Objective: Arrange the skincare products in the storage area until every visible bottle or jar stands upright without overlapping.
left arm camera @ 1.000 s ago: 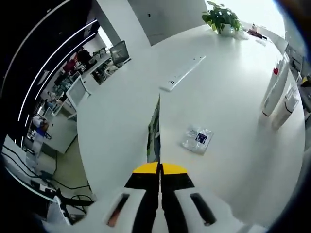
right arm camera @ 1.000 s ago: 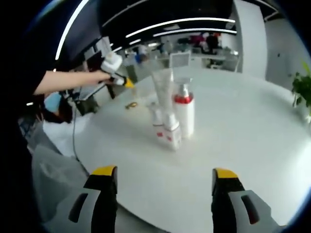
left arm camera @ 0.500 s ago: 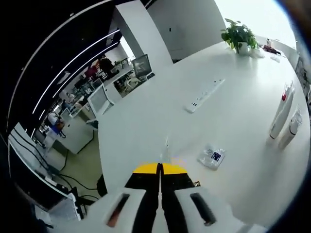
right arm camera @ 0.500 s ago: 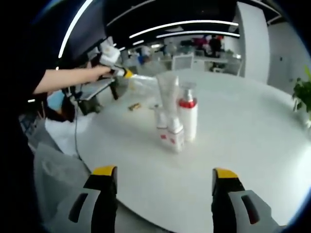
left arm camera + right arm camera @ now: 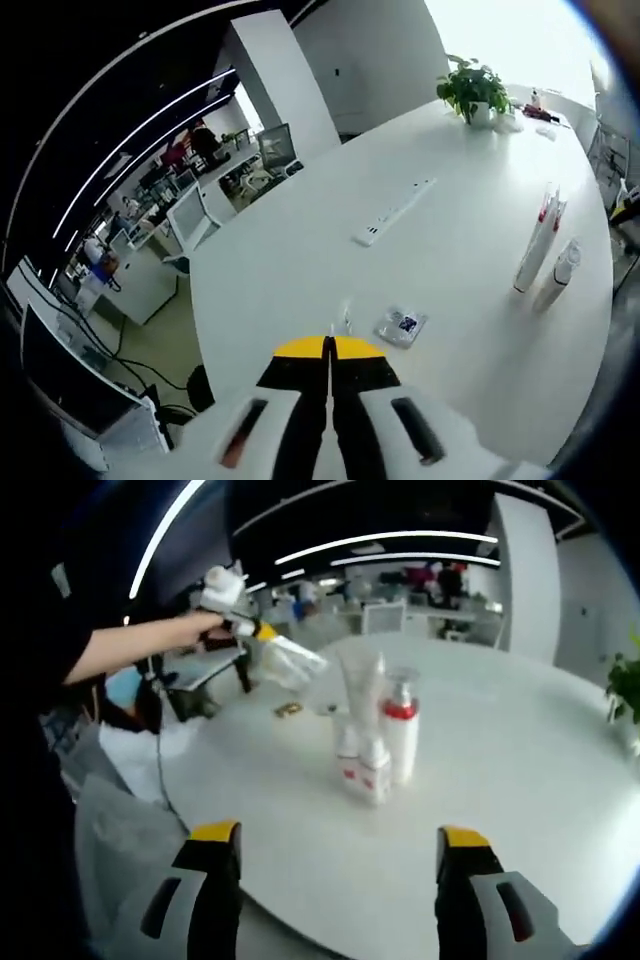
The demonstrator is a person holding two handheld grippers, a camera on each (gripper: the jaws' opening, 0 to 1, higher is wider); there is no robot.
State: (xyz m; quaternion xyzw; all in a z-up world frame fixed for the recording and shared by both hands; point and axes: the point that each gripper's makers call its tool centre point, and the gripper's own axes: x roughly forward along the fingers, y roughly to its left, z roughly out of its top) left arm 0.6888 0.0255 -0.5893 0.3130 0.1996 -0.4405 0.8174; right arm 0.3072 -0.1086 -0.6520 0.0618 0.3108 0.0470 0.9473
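A large white table (image 5: pixel 300 270) spreads out ahead of both grippers.

In the left gripper view, the left gripper (image 5: pixel 328 352) rises from the bottom with its yellow-tipped jaws pressed together. A thin edge of clear plastic pokes out just past the tips. In the right gripper view the same gripper appears at upper left in a person's hand (image 5: pixel 205 628), and there a clear plastic bag (image 5: pixel 290 661) hangs pinched in its jaws, lifted above the table.

Just beyond the left gripper's tips, slightly to the right, a small clear packet (image 5: pixel 400 325) with a dark label lies flat on the table. Further ahead lies a long white power strip (image 5: pixel 395 210). Far off stands a potted plant (image 5: pixel 472 90). Well to the right, the bottles (image 5: pixel 545 255) stand upright.

In the right gripper view, the right gripper (image 5: pixel 340 845) has its two jaws wide apart with nothing between them. Ahead of it, near the middle of the table, a close cluster stands upright: a tall clear tube (image 5: pixel 360 685), a white bottle with a red collar (image 5: pixel 403 738) and small white bottles (image 5: pixel 372 768) in front, so close together that I cannot tell whether they touch. A small dark item (image 5: pixel 289 710) lies on the table beyond them to the left.
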